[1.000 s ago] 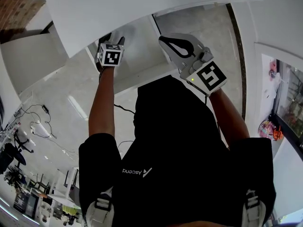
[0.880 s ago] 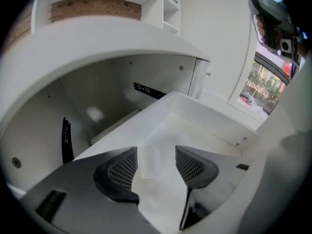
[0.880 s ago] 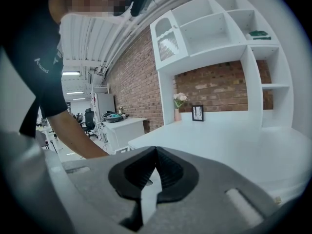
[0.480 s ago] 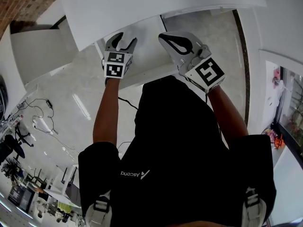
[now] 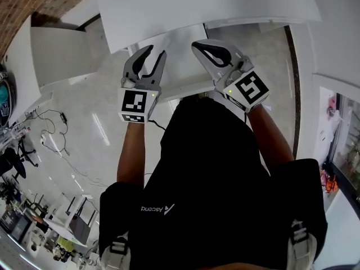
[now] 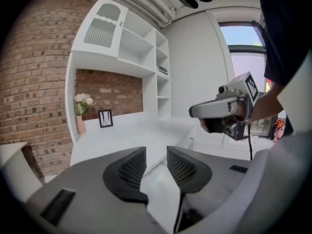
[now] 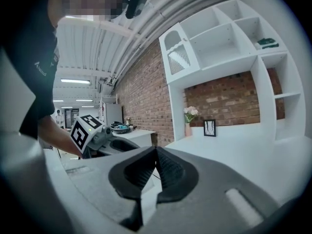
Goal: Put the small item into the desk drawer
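Observation:
My left gripper (image 5: 156,53) hovers in front of the white desk top (image 5: 208,4), over a lower white ledge (image 5: 180,49) that juts out beneath it. Its jaws are closing, a gap still shows between the pads (image 6: 132,168), and nothing is between them. My right gripper (image 5: 195,44) is beside it at about the same height, jaws shut with nothing held; its pads (image 7: 168,168) meet in the right gripper view. No small item shows in any view. Each gripper view catches the other gripper: the right gripper (image 6: 224,112) and the left gripper (image 7: 97,135).
On the desk against the brick wall stand a vase of flowers (image 6: 80,113) and a small picture frame (image 6: 105,118). White shelves (image 7: 229,38) rise above. A person's black shirt (image 5: 225,173) fills the lower head view. Cables (image 5: 53,134) lie on the floor at left.
My left gripper has drawn back from under the desk's edge toward the person, and its jaws have narrowed. The right gripper has barely moved.

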The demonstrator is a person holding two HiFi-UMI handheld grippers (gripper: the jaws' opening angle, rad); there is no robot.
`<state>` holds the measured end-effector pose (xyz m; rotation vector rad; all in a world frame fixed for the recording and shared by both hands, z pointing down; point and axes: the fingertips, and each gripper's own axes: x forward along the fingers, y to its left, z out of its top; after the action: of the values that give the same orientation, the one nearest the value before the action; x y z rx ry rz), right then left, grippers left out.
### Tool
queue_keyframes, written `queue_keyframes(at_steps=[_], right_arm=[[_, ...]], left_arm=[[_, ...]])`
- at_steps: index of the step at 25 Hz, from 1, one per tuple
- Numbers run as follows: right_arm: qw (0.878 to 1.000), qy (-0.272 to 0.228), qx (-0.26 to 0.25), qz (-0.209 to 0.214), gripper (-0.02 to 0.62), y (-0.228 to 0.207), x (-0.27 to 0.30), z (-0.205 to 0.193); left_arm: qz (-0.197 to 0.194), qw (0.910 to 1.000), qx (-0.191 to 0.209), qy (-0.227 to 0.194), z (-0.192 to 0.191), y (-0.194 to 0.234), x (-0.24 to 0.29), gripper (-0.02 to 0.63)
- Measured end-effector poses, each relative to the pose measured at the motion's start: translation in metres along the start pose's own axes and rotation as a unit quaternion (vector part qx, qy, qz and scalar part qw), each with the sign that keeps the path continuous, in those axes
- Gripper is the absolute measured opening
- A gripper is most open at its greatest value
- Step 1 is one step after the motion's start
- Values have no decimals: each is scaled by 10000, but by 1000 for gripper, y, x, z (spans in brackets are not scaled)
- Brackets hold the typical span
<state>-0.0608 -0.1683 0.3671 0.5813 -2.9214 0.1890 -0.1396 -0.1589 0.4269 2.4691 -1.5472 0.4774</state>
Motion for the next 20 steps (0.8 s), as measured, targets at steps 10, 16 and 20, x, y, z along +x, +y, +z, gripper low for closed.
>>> queue_keyframes(at_steps=[10,16,20], right_arm=[[9987,-474,-38,173,2,33,-10,41],[9960,-811,-145,345,2,52,-15,67],[9937,-1012,-238,413,2,62,-23,80]], left_arm=[[230,9948,-197,-974,81,-20,-73,63],[206,9904,-262,-1345,115,-29,-90,21],[30,9863,-127,-1645,134,-43,-94,0]])
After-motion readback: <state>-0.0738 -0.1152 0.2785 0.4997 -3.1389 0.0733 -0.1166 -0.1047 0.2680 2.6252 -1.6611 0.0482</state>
